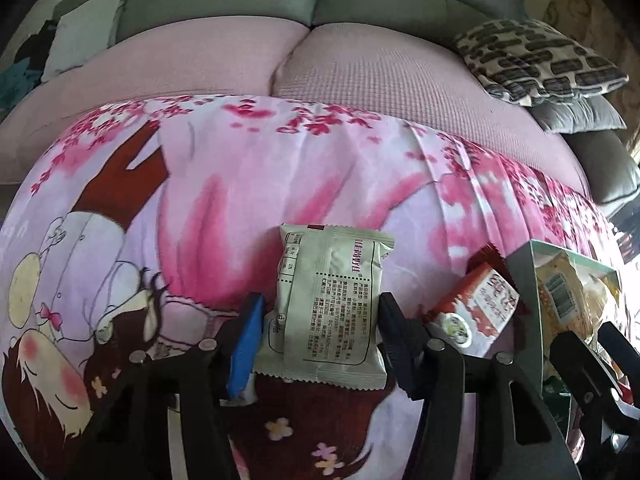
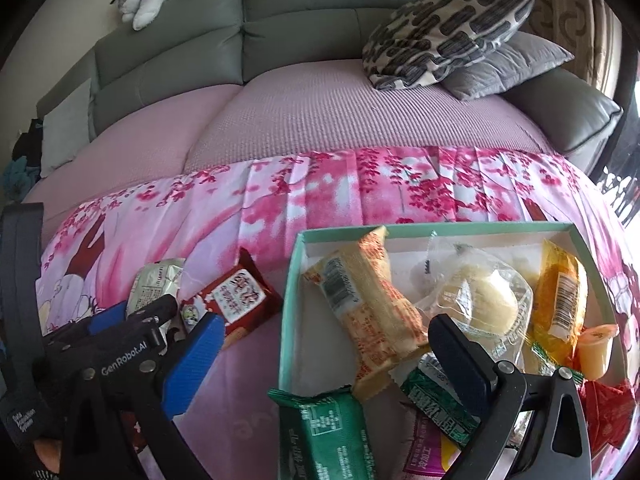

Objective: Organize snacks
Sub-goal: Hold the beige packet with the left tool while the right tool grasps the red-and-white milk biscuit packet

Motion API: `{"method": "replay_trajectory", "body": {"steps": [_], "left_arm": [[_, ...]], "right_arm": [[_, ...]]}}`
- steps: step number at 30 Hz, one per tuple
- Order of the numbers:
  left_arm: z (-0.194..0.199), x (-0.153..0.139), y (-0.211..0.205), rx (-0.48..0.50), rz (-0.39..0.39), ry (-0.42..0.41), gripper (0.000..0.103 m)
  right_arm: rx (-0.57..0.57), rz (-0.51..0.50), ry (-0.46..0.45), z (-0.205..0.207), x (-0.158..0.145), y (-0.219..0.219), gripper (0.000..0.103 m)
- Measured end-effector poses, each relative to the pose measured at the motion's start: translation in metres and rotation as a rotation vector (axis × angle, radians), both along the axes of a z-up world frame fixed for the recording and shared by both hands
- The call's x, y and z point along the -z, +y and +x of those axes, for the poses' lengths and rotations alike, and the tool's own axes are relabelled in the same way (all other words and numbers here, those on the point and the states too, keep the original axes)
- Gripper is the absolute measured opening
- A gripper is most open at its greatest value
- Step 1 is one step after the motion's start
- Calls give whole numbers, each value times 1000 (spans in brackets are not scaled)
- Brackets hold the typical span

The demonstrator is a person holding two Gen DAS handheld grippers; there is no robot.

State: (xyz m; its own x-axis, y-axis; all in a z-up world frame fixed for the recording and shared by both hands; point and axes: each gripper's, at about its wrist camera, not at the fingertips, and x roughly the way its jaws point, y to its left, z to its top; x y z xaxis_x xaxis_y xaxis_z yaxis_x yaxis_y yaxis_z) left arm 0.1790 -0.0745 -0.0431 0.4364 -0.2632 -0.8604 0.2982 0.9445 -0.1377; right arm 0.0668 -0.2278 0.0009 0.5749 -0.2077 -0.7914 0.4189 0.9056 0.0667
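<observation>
One tool [image 2: 160,322] reads "GenRobot.AI"; pkt [image 1: 328,308] text illegible.

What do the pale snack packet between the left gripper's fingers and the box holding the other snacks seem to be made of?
The pale snack packet looks like thin plastic film with a slight sheen: crimped zigzag end seals, soft creases, text printed on it. The box looks like matte cardboard, teal outside and white inside: thin, stiff, straight walls with sharp folded corners. Neither can be confirmed by look alone.

Two snack packets [image 2: 192,300] lie outside one box [image 2: 296,280], two cushions [image 2: 448,36] behind.
</observation>
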Motion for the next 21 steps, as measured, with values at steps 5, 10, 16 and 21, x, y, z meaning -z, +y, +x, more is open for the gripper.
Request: {"method": "replay_trajectory", "body": {"steps": [5,10,16,21], "left_arm": [[4,0,17,-54,33,9,58],[7,0,37,-86,56,29,58],[8,0,48,-109,59,37,58],[7,1,52,-121,51,40,58]], "right_arm": [[-87,5,-16,11,-2,15,103],[-183,48,-35,29,-2,26,100],[-276,27,0,51,3,35,93],[-339,10,31,67,14,42,91]]}}
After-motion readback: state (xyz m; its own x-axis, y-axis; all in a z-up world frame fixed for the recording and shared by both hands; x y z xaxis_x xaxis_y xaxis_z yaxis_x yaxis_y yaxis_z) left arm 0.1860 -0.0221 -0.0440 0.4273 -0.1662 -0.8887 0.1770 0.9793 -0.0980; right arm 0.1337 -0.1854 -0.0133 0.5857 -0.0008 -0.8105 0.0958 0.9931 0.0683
